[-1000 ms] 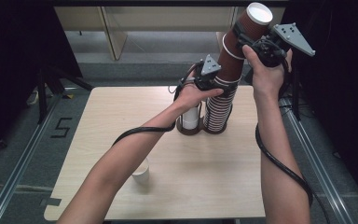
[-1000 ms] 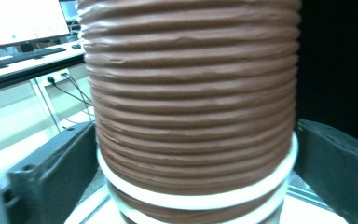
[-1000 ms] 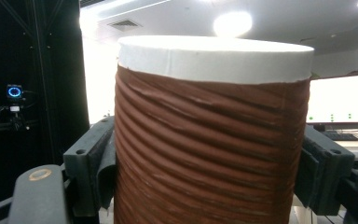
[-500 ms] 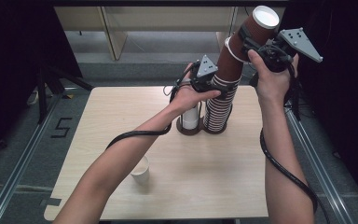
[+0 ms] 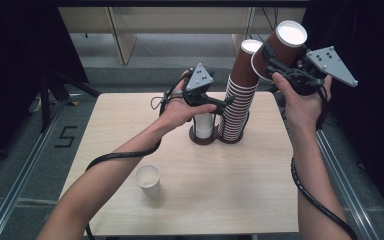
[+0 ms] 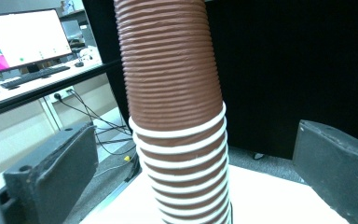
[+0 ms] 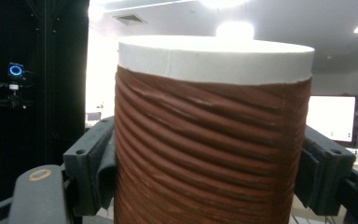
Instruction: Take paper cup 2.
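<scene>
1. Where the right gripper closes, its jaws stand part-open and press both sides of a single brown cup, a ribbed paper cylinder with a white rolled rim, held aloft just beside the top of the stack.
2. The left gripper has wide-open jaws flanking the cup stack without touching it; dark padded blocks stand apart on either side.
3. The stack is a tall, leaning column of ribbed brown cups with white rims, standing in a round dark holder on the pale wooden surface.
4. A short white cup stands near the front, well apart.
5. The left forearm reaches forward and level; the right hand is raised, wrist tipped back.
</scene>
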The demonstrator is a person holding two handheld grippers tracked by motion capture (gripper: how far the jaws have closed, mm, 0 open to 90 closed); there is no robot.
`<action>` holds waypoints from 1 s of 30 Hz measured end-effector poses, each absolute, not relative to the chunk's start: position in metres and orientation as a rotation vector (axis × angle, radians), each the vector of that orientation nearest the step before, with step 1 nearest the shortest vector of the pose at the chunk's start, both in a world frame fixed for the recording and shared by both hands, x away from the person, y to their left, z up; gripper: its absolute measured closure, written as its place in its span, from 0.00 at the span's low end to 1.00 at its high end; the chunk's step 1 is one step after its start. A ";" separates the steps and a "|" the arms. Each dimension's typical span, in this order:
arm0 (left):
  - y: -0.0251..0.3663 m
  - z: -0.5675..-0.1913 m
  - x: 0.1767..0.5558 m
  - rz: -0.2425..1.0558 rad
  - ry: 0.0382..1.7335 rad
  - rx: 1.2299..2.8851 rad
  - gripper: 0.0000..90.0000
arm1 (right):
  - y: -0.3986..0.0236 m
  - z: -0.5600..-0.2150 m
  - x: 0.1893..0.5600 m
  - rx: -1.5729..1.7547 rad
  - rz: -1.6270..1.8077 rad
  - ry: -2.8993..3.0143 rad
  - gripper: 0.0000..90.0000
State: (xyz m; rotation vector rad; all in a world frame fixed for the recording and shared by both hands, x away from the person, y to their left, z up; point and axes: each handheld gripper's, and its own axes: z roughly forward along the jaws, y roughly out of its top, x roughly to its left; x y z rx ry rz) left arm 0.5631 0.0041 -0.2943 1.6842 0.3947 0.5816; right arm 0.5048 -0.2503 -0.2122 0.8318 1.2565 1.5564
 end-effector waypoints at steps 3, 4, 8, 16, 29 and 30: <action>0.016 -0.295 0.560 0.574 0.408 1.676 0.00 | -0.253 -0.209 0.497 0.819 1.537 1.262 0.23; 0.017 -0.296 0.560 0.573 0.409 1.675 0.00 | -0.254 -0.208 0.496 0.809 1.534 1.266 0.23; 0.027 -0.299 0.553 0.571 0.407 1.665 0.00 | -0.253 -0.208 0.489 0.829 1.552 1.278 0.23; 0.041 -0.303 0.540 0.550 0.415 1.646 0.00 | -0.250 -0.224 0.480 0.796 1.512 1.317 0.23; 0.061 -0.309 0.521 0.499 0.428 1.639 0.01 | -0.225 -0.276 0.466 0.623 1.230 1.550 0.23; 0.062 -0.310 0.520 0.494 0.427 1.639 0.01 | -0.223 -0.281 0.466 0.603 1.204 1.571 0.23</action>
